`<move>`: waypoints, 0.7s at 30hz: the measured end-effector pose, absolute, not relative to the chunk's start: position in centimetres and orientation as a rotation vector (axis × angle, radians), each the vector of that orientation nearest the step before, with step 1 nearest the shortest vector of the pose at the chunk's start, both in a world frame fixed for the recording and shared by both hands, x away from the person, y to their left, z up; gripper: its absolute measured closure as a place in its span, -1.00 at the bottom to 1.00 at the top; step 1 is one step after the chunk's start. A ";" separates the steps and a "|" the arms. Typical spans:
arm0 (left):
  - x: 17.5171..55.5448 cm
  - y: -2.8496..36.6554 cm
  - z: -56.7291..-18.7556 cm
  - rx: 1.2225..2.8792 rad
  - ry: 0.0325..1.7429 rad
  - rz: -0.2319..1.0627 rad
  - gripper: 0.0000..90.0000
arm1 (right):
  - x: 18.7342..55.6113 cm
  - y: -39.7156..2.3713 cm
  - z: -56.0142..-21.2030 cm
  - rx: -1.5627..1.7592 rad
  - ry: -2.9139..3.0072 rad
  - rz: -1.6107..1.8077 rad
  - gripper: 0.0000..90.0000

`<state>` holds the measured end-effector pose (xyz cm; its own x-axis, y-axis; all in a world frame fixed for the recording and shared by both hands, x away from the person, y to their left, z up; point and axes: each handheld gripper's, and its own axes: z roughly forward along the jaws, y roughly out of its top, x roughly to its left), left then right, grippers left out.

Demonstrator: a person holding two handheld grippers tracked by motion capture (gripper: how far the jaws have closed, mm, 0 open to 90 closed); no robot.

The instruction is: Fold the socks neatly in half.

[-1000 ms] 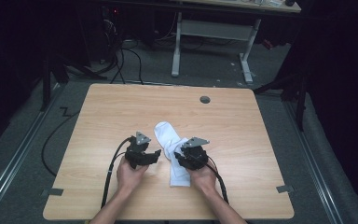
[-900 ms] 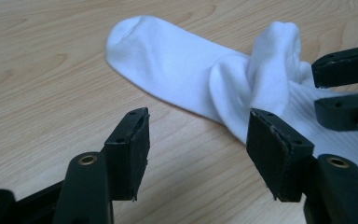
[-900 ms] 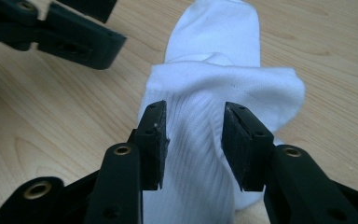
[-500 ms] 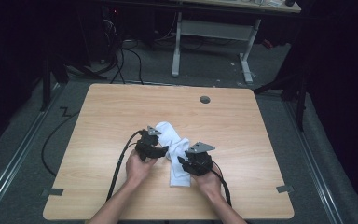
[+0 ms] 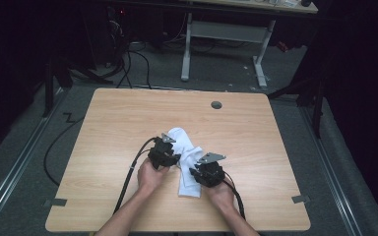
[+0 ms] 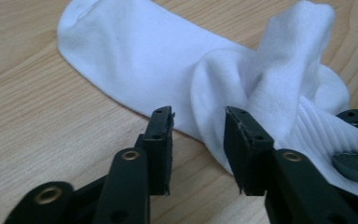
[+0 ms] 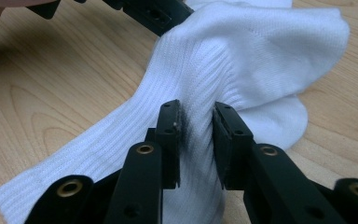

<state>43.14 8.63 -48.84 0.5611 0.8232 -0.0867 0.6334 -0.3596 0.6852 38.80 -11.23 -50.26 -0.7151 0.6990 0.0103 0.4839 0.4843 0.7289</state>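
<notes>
Right gripper fingers, just closing, pinch the white sock's ribbed fold; left gripper fingers, closing but spread, straddle its edge and may catch only one layer, letting it slip.

No readable text, label, brand, number or sign anywhere: none on the white sock, none on either gripper, none on the wooden worktop.

The left gripper is being held near mid-worktop, its jaws having just been closing (a gap remaining). The right gripper, nearer the front edge, is being pinched onto fabric.
</notes>
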 end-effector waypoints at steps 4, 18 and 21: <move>43.2 8.5 -49.1 2.133 1.146 0.339 0.76 | 38.6 -11.1 -50.1 0.987 2.446 1.045 0.73; 42.4 8.2 -48.4 2.158 1.107 0.283 0.98 | 38.5 -12.1 -49.8 0.960 2.472 1.016 0.66; 42.5 8.5 -48.0 2.125 1.111 0.284 0.98 | 38.5 -12.3 -49.7 0.964 2.470 1.024 0.66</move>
